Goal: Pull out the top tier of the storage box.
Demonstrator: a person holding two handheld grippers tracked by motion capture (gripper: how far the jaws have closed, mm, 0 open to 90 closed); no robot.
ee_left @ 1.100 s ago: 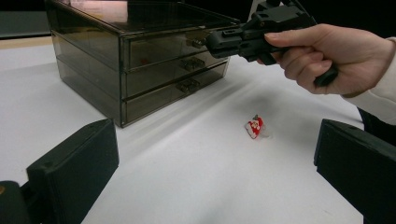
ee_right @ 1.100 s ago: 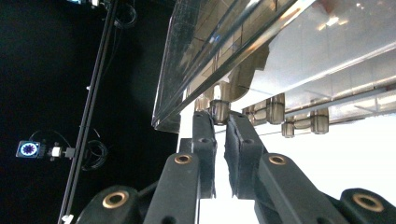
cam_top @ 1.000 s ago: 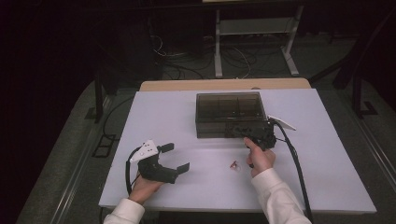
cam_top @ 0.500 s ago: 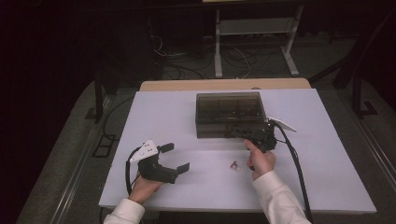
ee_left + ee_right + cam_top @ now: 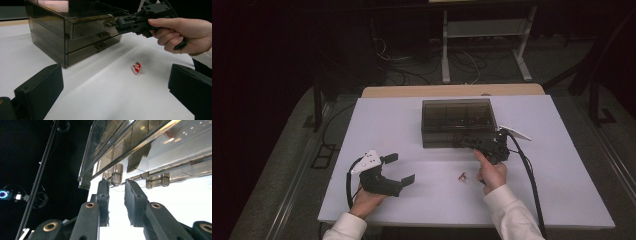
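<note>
A smoky see-through drawer box [image 5: 457, 120] with three drawers stands at the table's middle back. Its top drawer [image 5: 95, 26] sits slightly out. My right gripper [image 5: 459, 139] is level with that drawer's front. In the right gripper view the small handle [image 5: 117, 177] lies between the tips of my right gripper [image 5: 117, 186]. The jaws have just been opening, and a gap shows on each side of the handle. My left gripper [image 5: 401, 168] rests open at the front left, with nothing between its jaws. A small red and white piece [image 5: 463, 177] lies on the table by the right hand.
The white table [image 5: 412, 125] has bare room left of the box and along the front. The right gripper's cable [image 5: 532, 175] trails back over the table's right side. Dark floor, cables and a metal stand [image 5: 482, 30] lie beyond the far edge.
</note>
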